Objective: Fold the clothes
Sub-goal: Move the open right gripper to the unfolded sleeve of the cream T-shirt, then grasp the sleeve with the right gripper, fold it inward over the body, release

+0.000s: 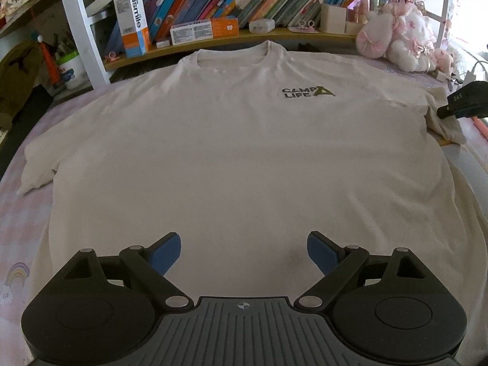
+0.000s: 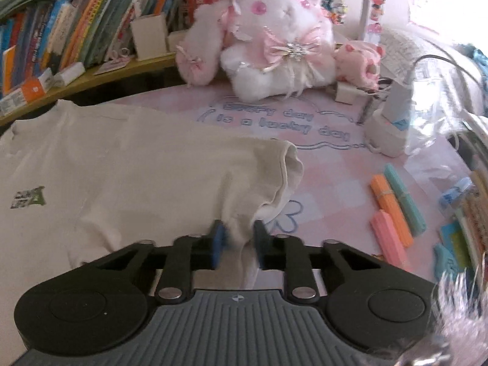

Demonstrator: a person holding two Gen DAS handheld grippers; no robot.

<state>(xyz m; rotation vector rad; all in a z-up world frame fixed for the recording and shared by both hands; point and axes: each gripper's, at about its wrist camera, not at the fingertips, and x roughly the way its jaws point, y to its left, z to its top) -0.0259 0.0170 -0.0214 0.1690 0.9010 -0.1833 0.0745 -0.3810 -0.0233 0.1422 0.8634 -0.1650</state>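
cream t-shirt (image 1: 231, 140) lies flat, front up, on pink checked tablecloth (image 2: 335, 189), collar toward bookshelf (image 1: 213, 39). left gripper (image 1: 244, 251) hovers over the hem, jaws wide apart, holding nothing. right gripper (image 2: 238, 242) nearly closed, pinching the sleeve (image 2: 274, 183). only right view shows the ruffled cuff, paper strip bundles (image 2: 393, 201), plush rabbit (image 2: 274, 39) close up. fabric soft, lightly wrinkled.

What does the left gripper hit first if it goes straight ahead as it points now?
Probably the t-shirt: the left gripper, jaws open, points across the shirt's chest toward the collar. Past that stands the bookshelf. How high it sits above the cloth is unclear.
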